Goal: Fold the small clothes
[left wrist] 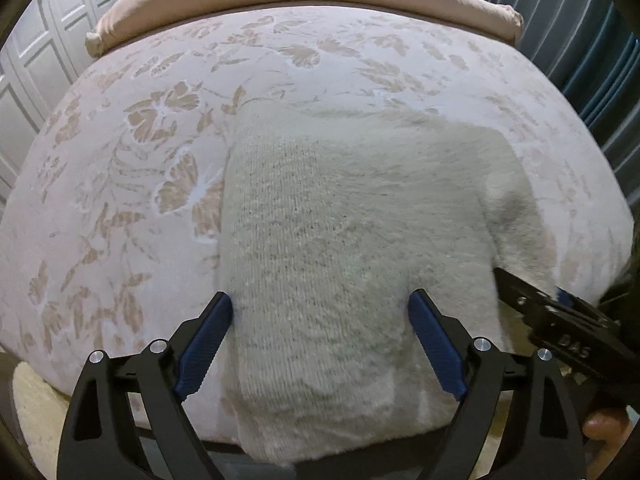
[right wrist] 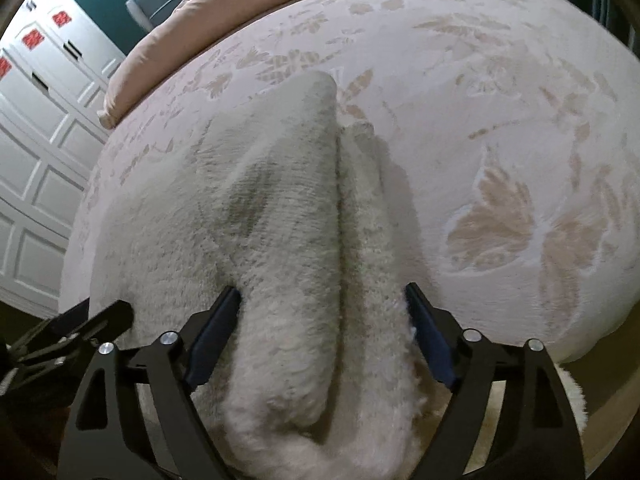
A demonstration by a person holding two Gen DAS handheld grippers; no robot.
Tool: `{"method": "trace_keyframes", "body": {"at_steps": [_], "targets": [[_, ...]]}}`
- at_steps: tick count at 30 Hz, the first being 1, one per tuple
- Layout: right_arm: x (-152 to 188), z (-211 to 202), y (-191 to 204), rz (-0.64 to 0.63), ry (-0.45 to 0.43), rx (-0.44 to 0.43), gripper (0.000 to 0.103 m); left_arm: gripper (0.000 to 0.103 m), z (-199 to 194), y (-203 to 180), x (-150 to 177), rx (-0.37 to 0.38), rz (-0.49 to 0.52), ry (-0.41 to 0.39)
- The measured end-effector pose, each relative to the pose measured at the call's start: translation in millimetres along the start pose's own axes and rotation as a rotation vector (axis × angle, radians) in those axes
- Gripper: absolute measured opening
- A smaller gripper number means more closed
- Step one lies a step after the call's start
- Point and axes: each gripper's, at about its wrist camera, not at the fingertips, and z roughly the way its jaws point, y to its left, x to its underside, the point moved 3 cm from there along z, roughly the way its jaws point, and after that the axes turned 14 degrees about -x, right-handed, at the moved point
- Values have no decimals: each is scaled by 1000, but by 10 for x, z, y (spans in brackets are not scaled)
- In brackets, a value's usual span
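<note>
A cream fuzzy knit garment point(left wrist: 340, 216) lies folded on the bed, its near end hanging over the bed's front edge. My left gripper point(left wrist: 320, 308) is open, its blue fingers on either side of the garment's near left part. My right gripper point(right wrist: 322, 304) is open too, straddling a raised fold of the same garment point(right wrist: 288, 208) at its right side. The right gripper also shows in the left wrist view point(left wrist: 560, 316) at the lower right, and the left gripper in the right wrist view point(right wrist: 76, 328) at the lower left.
The bed point(left wrist: 120, 160) has a pale pink cover with a leaf and butterfly pattern. A pink rolled duvet point(left wrist: 280, 4) lies along the far edge. White panelled wardrobe doors point(right wrist: 36, 128) stand to the left. A cream rug point(left wrist: 32, 404) lies on the floor below.
</note>
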Motion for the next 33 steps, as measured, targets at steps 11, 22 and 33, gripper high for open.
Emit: {"method": "trace_keyframes", "body": {"at_steps": [11, 22, 33], "targets": [[18, 51, -154, 41, -30, -125, 93, 98, 227, -40, -45, -33, -20, 4], [-34, 83, -198, 55, -55, -193, 94, 98, 349, -93, -73, -17, -37, -6], [-215, 260, -132, 36, -51, -280, 94, 98, 442, -63, -81, 51, -75, -17]]}}
